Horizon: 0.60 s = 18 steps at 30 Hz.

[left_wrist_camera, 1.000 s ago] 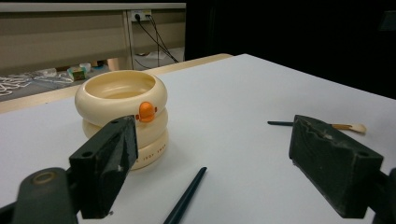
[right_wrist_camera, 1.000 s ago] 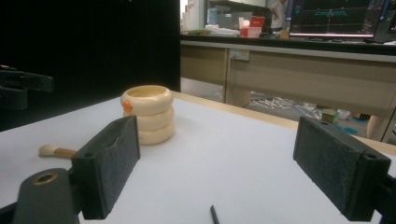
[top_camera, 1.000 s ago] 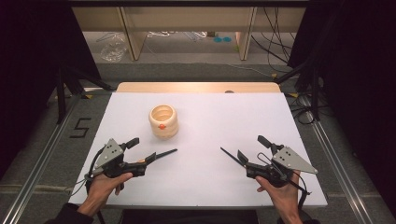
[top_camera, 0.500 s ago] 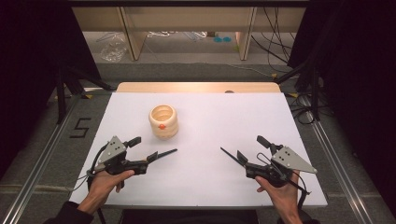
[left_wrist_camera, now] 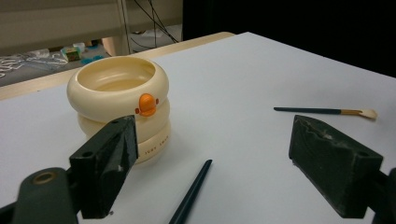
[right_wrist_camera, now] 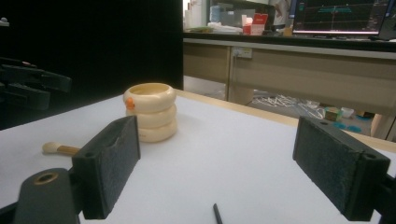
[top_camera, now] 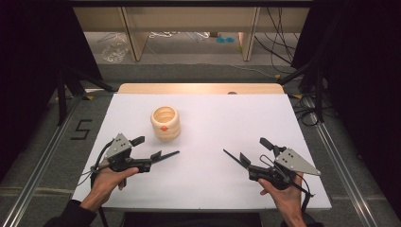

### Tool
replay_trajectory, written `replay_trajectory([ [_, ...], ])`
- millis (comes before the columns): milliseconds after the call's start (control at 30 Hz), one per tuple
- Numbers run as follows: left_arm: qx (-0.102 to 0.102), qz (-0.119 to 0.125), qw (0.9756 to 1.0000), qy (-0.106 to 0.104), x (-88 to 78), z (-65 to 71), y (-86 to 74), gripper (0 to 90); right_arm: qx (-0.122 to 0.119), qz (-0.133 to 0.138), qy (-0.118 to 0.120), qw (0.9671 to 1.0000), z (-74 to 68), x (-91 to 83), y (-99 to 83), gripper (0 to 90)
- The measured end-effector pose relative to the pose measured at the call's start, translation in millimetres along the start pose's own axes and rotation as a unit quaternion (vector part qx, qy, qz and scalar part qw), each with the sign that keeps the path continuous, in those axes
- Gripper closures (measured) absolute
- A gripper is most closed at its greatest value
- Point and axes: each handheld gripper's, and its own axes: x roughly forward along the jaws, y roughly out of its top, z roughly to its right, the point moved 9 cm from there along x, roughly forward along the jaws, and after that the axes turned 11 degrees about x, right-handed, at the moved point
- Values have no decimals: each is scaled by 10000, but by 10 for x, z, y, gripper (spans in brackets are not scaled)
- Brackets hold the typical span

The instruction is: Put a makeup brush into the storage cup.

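Observation:
A cream ringed cup (top_camera: 165, 124) with a small orange beak stands upright left of the table's middle, also seen in the left gripper view (left_wrist_camera: 109, 100) and the right gripper view (right_wrist_camera: 149, 109). My left gripper (top_camera: 147, 149) (left_wrist_camera: 212, 140) is open. A dark brush handle (top_camera: 169, 153) (left_wrist_camera: 191, 191) lies on the table between its jaws, untouched. That brush's pale head (right_wrist_camera: 51, 148) shows in the right gripper view. My right gripper (top_camera: 254, 151) (right_wrist_camera: 215, 140) is open too. A second brush (top_camera: 231, 155) (left_wrist_camera: 317, 111) lies in front of it, and its handle tip (right_wrist_camera: 217, 213) points toward the table's middle.
The white table top (top_camera: 213, 113) ends in a wooden strip (top_camera: 198, 88) at the far side. Metal rails run along the floor on both sides. Cables and a shelf frame lie beyond the table. The left gripper (right_wrist_camera: 28, 86) shows dark at the left of the right gripper view.

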Motion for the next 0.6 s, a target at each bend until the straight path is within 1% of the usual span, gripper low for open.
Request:
replay_trajectory([
  [33, -35, -37, 10000, -5, 9, 0, -3, 157, -4, -4, 1, 10000, 0, 1, -2, 160],
  [67, 14, -73, 10000, -32, 16, -6, -3, 158, -3, -5, 3, 10000, 0, 1, -2, 160],
  [100, -24, -118, 9999, -38, 23, -4, -7, 158, -3, -5, 6, 10000, -1, 1, -2, 160],
  [167, -20, -129, 9999, -47, 30, -8, -5, 158, -5, -9, 11, 10000, -2, 2, -3, 161],
  [200, 59, -193, 9998, -91, 41, -22, -5, 158, -6, -7, 20, 10000, -5, 2, -3, 161],
  [233, 31, -235, 9997, -87, 47, -24, -7, 158, -9, -8, 27, 10000, -6, 2, -3, 161],
  [267, 85, -279, 9995, -119, 50, -33, -9, 158, -12, -3, 33, 10000, -7, 3, -3, 161],
  [300, 85, -279, 9995, -119, 50, -33, -9, 159, -6, -7, 36, 10000, -9, 3, -4, 161],
  [333, 92, -391, 9991, -117, 58, -51, -20, 161, -7, -9, 45, 10000, -10, 3, -5, 161],
  [367, 125, -432, 9989, -140, 68, -55, -26, 162, 0, -17, 47, 10000, -12, 4, -7, 161],
  [400, 125, -432, 9989, -140, 68, -55, -26, 162, -121, 52, 43, 9999, 4, 12, 10, 161],
  [433, 263, -596, 9976, -218, 80, -65, -53, 162, -103, 17, 51, 9999, -1, 10, 4, 161],
  [467, 240, -657, 9971, -285, 91, -56, -65, 163, -77, -23, 58, 10000, -8, 6, -4, 161],
  [500, 240, -657, 9971, -285, 91, -56, -65, 166, -77, -23, 58, 10000, -8, 6, -4, 161],
  [533, 328, -792, 9958, -311, 103, -66, -81, 174, -87, -7, 65, 9999, -10, 10, -2, 161],
  [567, 328, -792, 9958, -311, 103, -66, -81, 177, -87, -7, 65, 9999, -10, 10, -2, 161],
  [600, 370, -883, 9947, -364, 114, -67, -92, 177, -32, -59, 63, 10000, -19, 5, -14, 161],
])
